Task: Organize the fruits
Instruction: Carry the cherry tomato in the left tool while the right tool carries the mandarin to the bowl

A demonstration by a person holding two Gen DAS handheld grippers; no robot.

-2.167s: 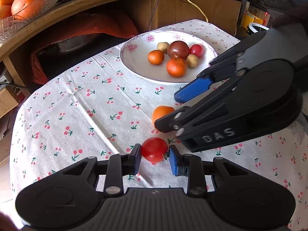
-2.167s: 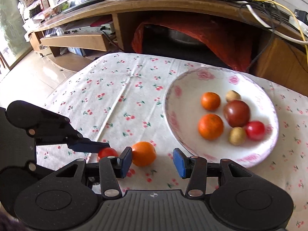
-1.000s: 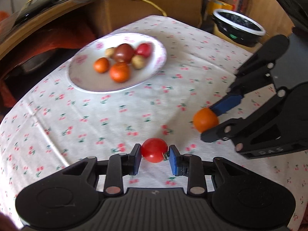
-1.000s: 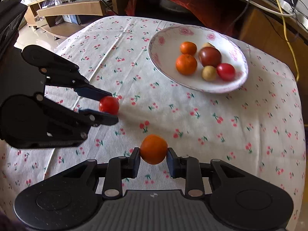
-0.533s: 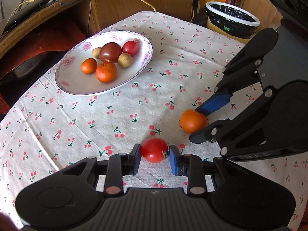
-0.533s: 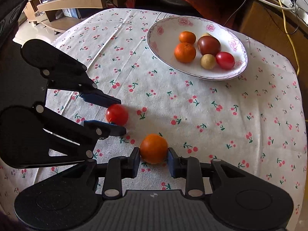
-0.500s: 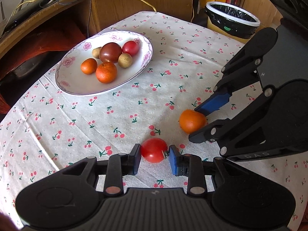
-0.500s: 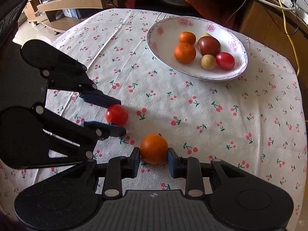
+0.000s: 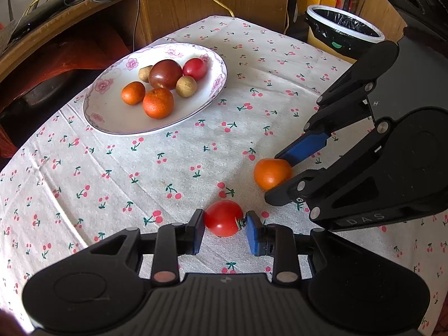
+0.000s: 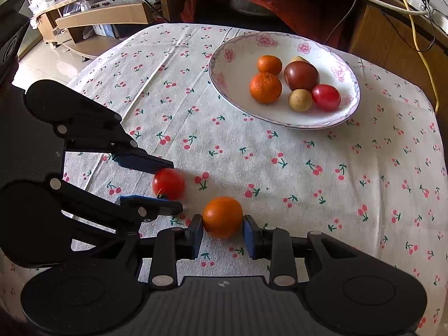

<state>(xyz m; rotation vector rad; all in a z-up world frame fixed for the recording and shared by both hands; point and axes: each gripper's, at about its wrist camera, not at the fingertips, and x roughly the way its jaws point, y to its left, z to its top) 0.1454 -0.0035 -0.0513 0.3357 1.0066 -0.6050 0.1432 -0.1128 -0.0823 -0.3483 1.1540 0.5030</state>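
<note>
Since approx 2 s ago you've swung both claws back off the plate (image 9: 215, 89) twd the near edge of the surface (image 9: 84, 168); no real shift in the last sec. Left claw (image 9: 224, 225) grips the red tomato (image 9: 223, 217), right claw (image 10: 222, 228) grips the orange fruit (image 10: 222, 216), pads tight on each. Both fruits sit low, at or just above the cloth, can't tell which. Looks like carry-to-plate is next. Tomato: glossy, round, stem end against the right pad. Orange fruit: smooth, matte.
</note>
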